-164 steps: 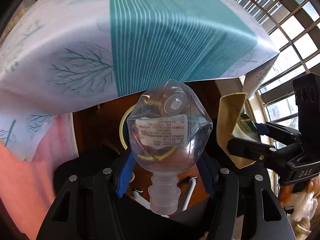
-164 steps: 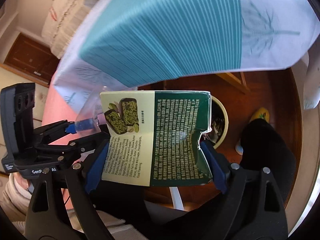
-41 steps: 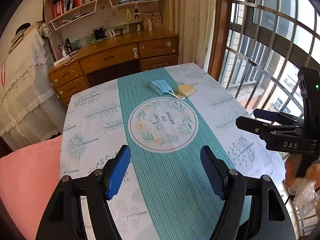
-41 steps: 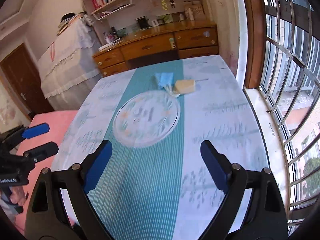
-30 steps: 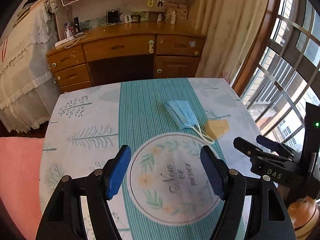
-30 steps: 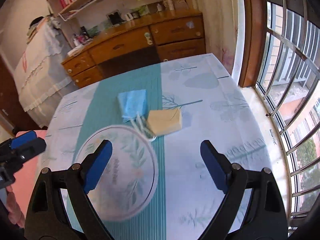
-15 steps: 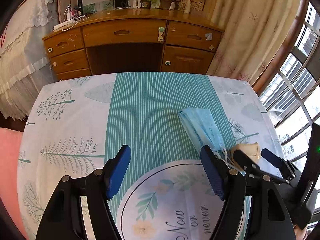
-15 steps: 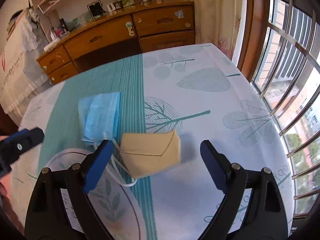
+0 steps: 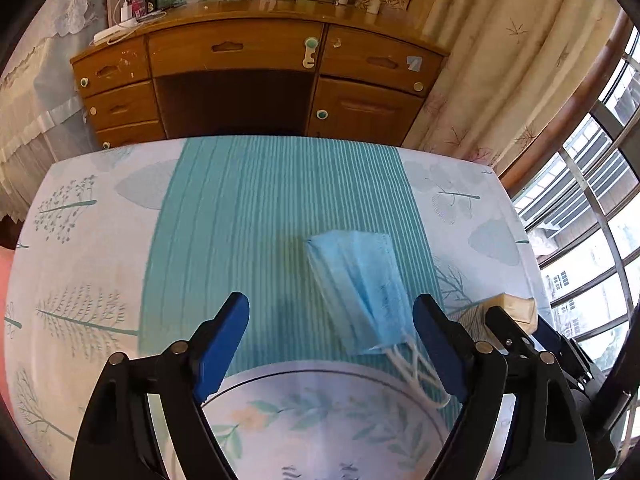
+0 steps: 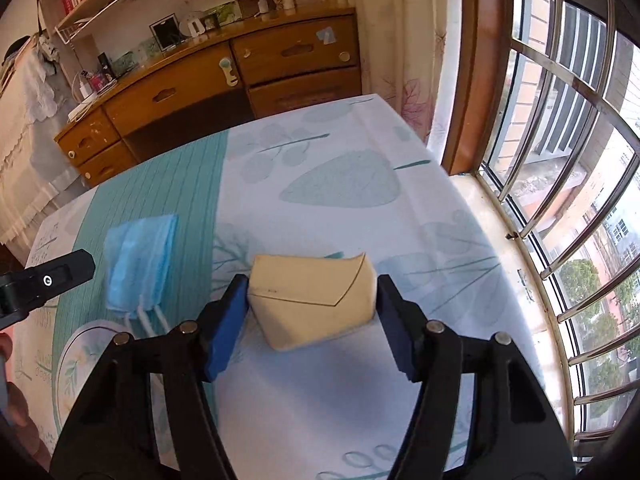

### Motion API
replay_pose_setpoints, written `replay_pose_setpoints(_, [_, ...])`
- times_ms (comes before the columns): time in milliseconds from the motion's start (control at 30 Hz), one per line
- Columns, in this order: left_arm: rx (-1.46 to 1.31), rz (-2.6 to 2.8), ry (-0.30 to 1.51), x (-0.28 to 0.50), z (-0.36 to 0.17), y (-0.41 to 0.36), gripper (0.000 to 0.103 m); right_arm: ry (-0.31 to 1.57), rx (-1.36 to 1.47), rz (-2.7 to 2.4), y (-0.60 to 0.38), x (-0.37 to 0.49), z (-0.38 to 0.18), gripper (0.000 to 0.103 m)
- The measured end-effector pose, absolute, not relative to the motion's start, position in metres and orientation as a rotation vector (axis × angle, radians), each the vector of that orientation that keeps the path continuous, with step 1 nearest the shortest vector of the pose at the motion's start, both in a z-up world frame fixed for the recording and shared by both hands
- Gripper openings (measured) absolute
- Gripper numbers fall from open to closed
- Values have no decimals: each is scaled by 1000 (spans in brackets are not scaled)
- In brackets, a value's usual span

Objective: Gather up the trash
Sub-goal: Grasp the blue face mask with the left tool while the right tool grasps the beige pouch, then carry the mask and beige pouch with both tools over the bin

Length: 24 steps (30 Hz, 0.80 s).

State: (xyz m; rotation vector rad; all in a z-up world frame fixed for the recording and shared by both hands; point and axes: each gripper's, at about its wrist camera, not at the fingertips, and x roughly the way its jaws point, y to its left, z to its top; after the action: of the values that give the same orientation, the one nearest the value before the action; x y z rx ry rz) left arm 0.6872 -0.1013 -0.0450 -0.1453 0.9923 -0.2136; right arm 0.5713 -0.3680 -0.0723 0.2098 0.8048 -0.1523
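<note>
A leaf-print cloth with a teal stripe covers the desk point(image 9: 100, 240). The left claw point(image 9: 332, 316) is spread, the blue mask point(image 9: 360, 284) just ahead-right. The right claw point(image 10: 310, 300) is spread around the tan box point(image 10: 312, 304). Barred windows point(image 10: 560, 120) lie right.

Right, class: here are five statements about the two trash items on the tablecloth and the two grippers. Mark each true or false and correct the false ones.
1. The right gripper straddles the tan box. True.
2. The blue face mask lies on the teal striped band. True.
3. The left gripper holds a bottle. False: it is open and holds nothing.
4. The mask hangs off the table edge. False: it lies flat on the tablecloth.
5. The mask's white ear loops point toward the grippers. True.
</note>
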Motion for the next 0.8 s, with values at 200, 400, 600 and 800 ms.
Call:
replay_pose_setpoints(200, [-102,-169,1026,706,-64,-130,85,786,211,-140,-383,569,-73,61])
replay_pose_setpoints(400, [-12,-122,1025,712,-81,-152,85,777,182,-124,-379,561,-74,61])
replay_pose_setpoints(600, [23,-122,981,704,-82,-160,43,781,157,-93,-369,550,-76,61])
replay_pose_setpoints(800, [108,-130,970,682,-70,-154,9,804,156,-55,-356,528,-76,61])
